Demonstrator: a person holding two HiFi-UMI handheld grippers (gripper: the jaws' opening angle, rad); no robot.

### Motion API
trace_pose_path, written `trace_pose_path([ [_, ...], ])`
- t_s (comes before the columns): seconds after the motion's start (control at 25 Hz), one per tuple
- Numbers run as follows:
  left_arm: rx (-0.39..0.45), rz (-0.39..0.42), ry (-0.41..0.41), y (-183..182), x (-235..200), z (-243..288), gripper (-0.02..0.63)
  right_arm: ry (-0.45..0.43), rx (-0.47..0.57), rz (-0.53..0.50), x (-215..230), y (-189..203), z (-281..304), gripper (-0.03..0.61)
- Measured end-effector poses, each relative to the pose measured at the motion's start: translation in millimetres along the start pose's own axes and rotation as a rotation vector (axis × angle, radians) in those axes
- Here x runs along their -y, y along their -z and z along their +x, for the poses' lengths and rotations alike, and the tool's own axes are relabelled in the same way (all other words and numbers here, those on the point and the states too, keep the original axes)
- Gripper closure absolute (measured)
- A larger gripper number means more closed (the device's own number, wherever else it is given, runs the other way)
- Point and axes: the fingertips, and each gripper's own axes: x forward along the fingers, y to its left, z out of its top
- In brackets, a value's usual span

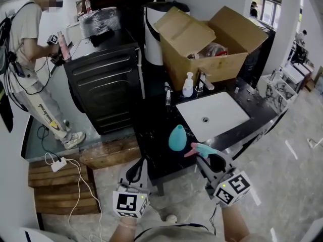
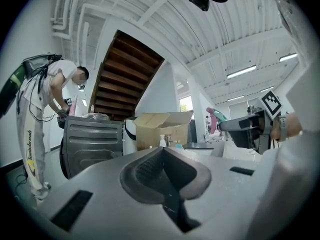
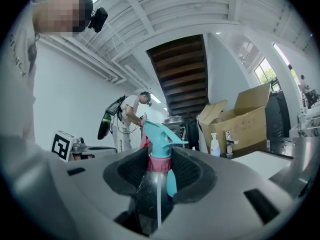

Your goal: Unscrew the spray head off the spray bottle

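Left gripper [image 1: 135, 171]: jaws are pressing fully together, holding nothing.
Right gripper [image 3: 160, 176]: jaws are standing partly apart, clamping the spray bottle [image 3: 149, 204] below its neck.
Spray head [image 3: 159, 134]: is sticking out past the right gripper's fingertips, long axis pointing away from the person, to the free left gripper's right.
Count: two grippers, one spray bottle, one spray head.

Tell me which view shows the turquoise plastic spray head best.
The right gripper view: the turquoise plastic spray head shows close beyond the fingers. The head view shows it small from above; the left gripper view, far away.
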Motion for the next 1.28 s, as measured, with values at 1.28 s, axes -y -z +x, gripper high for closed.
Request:
trace_pose_path([
  [1.28,0.029,-0.103,0.000,-8,-1,-3,0.609,0.012,0.020,0.033,8,-2,-6,0.425],
])
